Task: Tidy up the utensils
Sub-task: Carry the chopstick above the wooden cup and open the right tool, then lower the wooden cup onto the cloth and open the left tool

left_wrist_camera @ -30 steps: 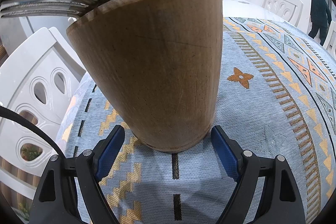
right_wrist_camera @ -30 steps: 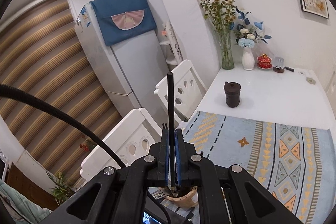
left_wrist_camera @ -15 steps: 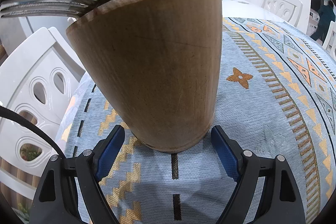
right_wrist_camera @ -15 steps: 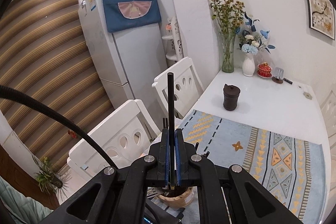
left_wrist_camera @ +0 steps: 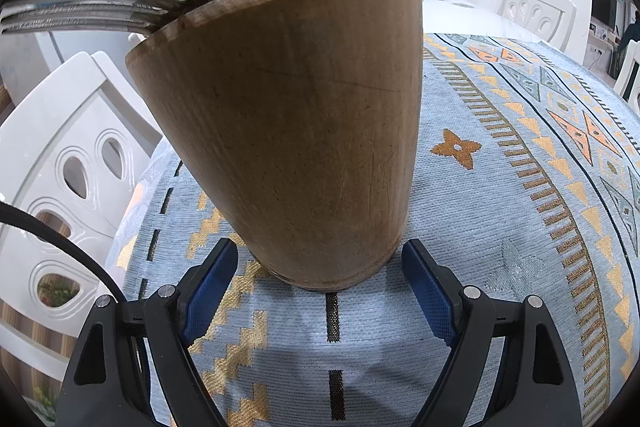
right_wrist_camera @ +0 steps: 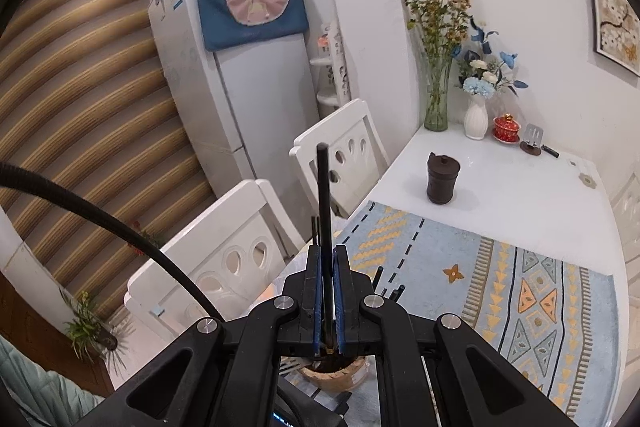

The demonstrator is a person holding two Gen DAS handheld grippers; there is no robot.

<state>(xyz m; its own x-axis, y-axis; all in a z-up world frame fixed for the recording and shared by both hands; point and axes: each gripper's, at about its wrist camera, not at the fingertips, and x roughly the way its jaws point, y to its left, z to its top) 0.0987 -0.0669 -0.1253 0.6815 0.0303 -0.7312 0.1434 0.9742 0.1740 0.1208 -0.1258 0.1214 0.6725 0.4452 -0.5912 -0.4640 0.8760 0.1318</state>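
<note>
A patterned blue cloth (left_wrist_camera: 500, 227) covers the near end of the white table (right_wrist_camera: 500, 187), and on it, near the left edge, stands the wooden holder (left_wrist_camera: 304, 131) with forks (left_wrist_camera: 92, 7) and spoons inside. The left gripper (left_wrist_camera: 320, 279) has its jaws spread on either side of the holder's base, pads not quite touching it. Above the holder, the right gripper (right_wrist_camera: 328, 291) pinches a black chopstick (right_wrist_camera: 323, 195) upright between pressed-together jaws.

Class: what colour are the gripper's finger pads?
Blue pads, clearest in the left wrist view.
</note>
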